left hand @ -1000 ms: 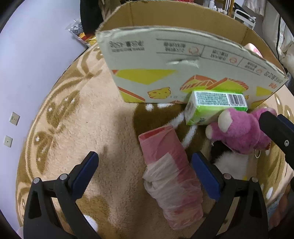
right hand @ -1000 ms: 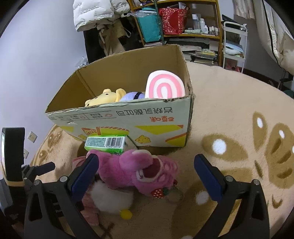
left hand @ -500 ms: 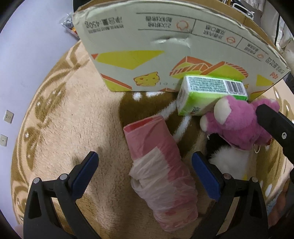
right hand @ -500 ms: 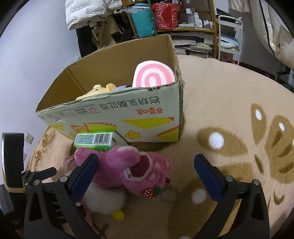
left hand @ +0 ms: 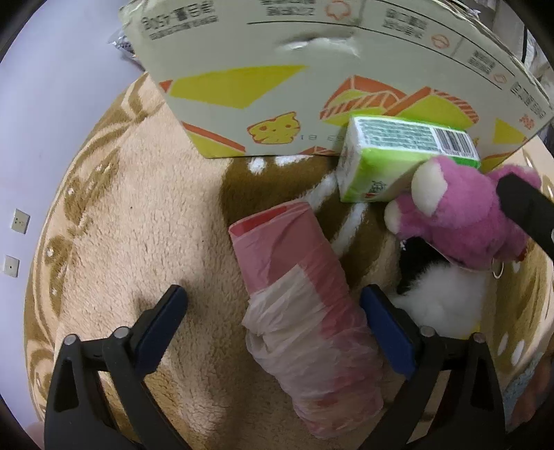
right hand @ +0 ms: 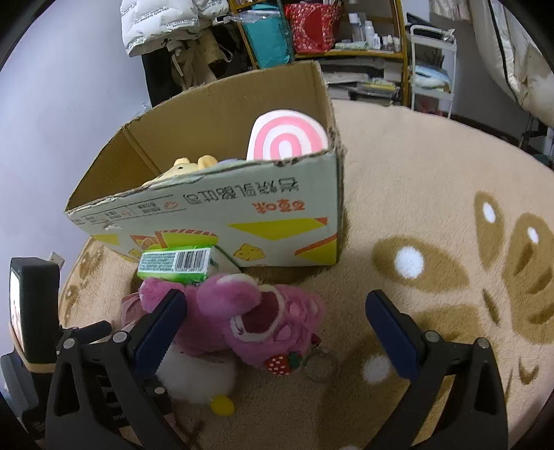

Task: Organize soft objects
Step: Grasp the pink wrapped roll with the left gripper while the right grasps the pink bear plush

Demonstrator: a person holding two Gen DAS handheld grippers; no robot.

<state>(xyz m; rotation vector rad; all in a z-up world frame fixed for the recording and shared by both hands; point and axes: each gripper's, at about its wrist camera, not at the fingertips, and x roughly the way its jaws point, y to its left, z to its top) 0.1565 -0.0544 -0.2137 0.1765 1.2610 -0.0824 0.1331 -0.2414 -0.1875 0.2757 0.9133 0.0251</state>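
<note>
A pink roll of plastic bags (left hand: 304, 297) lies on the beige rug between my left gripper's (left hand: 273, 318) open fingers, nearer the right one. A green tissue pack (left hand: 398, 162) leans against the cardboard box (left hand: 311, 69). A pink plush bear (left hand: 460, 221) lies on a white plush (left hand: 443, 304). In the right wrist view my right gripper (right hand: 273, 318) is open over the bear (right hand: 249, 318), with the left finger at its back. The white plush (right hand: 194, 377) lies under it. The box (right hand: 242, 207) holds a yellow plush (right hand: 183, 168) and a pink-and-white striped cushion (right hand: 287, 138).
The patterned rug (right hand: 432, 207) stretches out to the right of the box. Shelves (right hand: 346, 41) and hanging clothes (right hand: 166, 27) stand behind it by the wall. The tissue pack also shows in the right wrist view (right hand: 176, 263).
Both grippers have moved forward and lower toward the objects. The pink roll now sits deeper between my left fingers; the bear sits closer under my right gripper.
</note>
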